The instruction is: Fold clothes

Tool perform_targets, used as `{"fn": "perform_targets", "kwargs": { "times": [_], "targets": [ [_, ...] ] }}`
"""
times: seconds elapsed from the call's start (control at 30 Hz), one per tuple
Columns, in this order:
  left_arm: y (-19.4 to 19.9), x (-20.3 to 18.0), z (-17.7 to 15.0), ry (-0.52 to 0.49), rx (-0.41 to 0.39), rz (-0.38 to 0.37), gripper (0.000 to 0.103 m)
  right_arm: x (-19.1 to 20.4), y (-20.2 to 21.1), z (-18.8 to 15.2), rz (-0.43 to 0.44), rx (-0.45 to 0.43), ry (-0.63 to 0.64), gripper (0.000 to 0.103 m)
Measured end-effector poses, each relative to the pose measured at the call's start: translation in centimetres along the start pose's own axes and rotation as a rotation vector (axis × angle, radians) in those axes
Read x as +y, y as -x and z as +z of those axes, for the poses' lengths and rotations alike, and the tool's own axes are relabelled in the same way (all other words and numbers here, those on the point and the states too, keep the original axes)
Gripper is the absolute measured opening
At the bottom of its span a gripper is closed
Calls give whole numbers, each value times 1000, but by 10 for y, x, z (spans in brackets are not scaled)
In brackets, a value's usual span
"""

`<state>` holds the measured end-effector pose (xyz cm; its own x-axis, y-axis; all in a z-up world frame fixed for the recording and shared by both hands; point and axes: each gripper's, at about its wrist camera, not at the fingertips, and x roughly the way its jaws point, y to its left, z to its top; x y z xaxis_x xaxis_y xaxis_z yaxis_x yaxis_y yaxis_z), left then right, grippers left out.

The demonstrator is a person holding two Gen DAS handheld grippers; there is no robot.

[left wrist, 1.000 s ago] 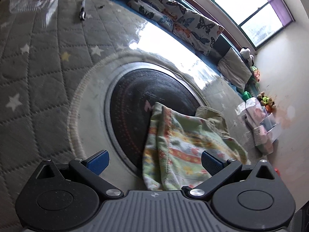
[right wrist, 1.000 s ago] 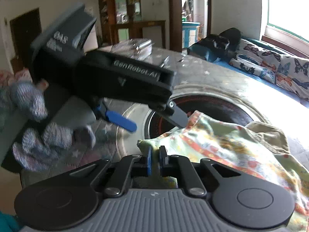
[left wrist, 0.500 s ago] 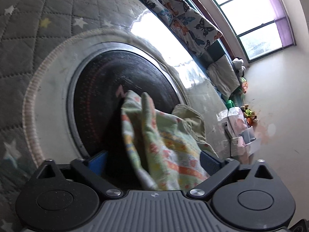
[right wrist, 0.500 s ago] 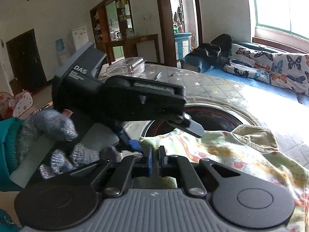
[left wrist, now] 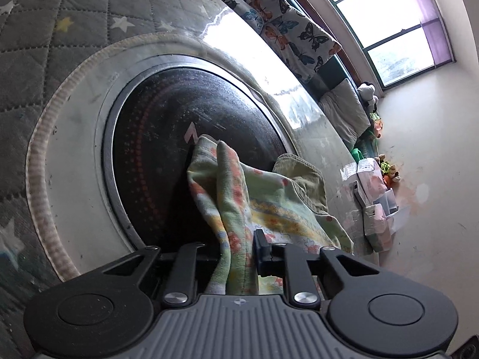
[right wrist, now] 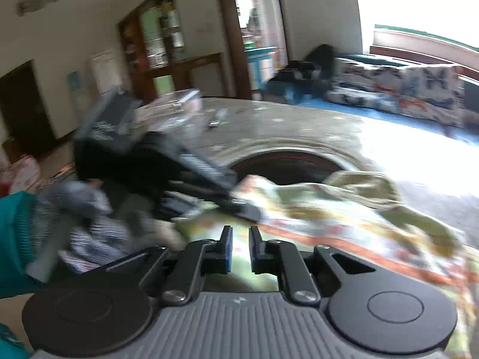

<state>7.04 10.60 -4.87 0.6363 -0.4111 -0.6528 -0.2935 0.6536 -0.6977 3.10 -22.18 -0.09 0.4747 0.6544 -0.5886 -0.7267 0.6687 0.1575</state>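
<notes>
Left hand-held gripper (left wrist: pixel 238 249) is pinching a bunched fold of the floral garment (left wrist: pixel 263 197); right hand-held gripper (right wrist: pixel 239 246), nearly closed, is gripping its edge. Light, limp cloth: pinch hems or corners.

A big round black glass plate (left wrist: pixel 179 137) sat in the middle of the worktop (left wrist: pixel 74 59), with a shiny metal ring (left wrist: pixel 105 161) around it. A grey quilted cover with stars (left wrist: pixel 39 21) lay around that. Behind was a butterfly cushion (left wrist: pixel 287 27) under a bright window (left wrist: pixel 398 27). A soft panda toy (left wrist: pixel 367 91) sat near the corner. Some boxes (left wrist: pixel 374 191) stood by the wall. A clear plastic box (right wrist: pixel 176 104) was far back on the worktop.
</notes>
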Motion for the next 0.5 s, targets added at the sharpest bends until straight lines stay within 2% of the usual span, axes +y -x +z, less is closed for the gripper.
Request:
{"fn": "perform_targets", "kwargs": {
  "times": [0.07, 0.23, 0.3, 0.43, 0.5],
  "targets": [
    [0, -1, 0, -7, 0, 2, 20, -19, 3, -2, -72, -5, -24, 27],
    [1, -1, -1, -12, -3, 6, 20, -80, 11, -12, -278, -8, -115, 32],
    [1, -1, -1, -13, -2, 8, 20, -102, 14, -16, -354, -9, -161, 39],
    [0, -3, -1, -16, -1, 12, 20, -140, 16, -26, -466, -4, -245, 49],
    [0, -3, -1, -18, -1, 14, 20, -154, 18, -31, -482, -4, -284, 54]
  ]
}}
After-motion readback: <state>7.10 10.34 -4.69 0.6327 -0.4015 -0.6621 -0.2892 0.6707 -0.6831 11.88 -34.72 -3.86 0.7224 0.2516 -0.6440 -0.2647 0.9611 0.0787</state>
